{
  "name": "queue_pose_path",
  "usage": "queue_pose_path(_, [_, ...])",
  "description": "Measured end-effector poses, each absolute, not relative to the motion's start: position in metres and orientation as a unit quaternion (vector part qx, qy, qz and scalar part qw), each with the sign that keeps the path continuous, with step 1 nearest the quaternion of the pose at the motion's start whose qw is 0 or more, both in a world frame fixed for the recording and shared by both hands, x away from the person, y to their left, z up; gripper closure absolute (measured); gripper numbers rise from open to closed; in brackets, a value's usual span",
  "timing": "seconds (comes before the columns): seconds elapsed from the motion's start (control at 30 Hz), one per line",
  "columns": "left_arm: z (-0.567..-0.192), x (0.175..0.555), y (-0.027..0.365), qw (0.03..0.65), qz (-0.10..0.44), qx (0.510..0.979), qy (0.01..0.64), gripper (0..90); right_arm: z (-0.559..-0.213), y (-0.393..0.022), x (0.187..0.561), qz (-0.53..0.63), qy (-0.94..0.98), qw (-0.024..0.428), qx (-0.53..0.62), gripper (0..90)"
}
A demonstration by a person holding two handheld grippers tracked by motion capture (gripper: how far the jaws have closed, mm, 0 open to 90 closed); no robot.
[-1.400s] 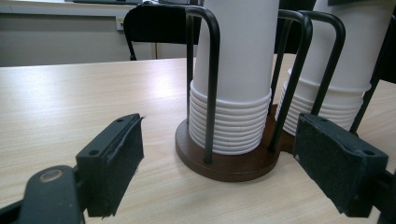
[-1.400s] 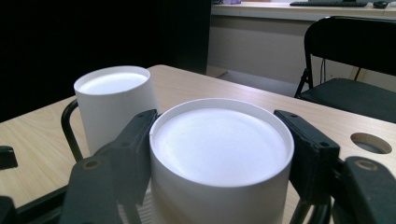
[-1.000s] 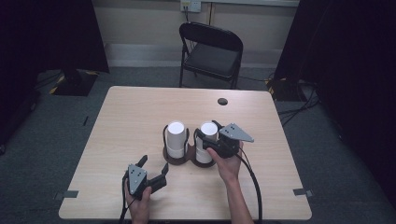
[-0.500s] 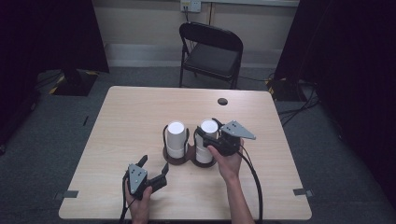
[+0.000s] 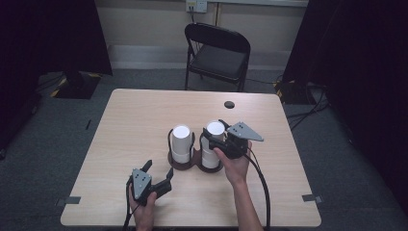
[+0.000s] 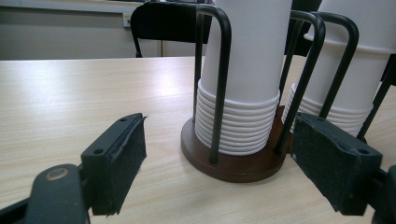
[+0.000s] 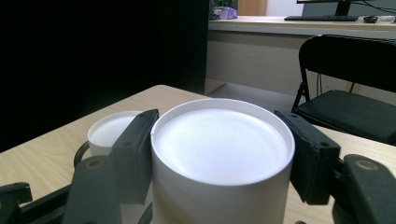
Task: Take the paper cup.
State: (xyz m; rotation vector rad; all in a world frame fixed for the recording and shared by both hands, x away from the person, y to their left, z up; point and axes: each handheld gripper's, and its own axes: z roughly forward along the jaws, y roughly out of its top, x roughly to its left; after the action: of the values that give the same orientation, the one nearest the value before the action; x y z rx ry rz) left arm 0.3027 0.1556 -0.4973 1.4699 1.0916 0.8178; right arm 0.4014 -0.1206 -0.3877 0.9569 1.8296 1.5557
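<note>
Right gripper (image 5: 212, 136) clamped the top cup (image 5: 215, 129) at the frame centre.
The stack sat in the wire holder (image 5: 195, 161) — no writing was readable; left gripper (image 5: 158, 171) stood released, lower left.

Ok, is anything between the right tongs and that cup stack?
Nothing visible: the right tongs are closed on the top of the right cup stack, a pad against each side.
</note>
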Motion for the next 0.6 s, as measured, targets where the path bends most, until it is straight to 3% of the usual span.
queue_pose_path(0.6, [-0.497,0.303,0.155,0.54,0.345,0.613,0.462,17.8,-0.374,-0.121,0.402,0.582,0.675,0.285,0.353,33.8])
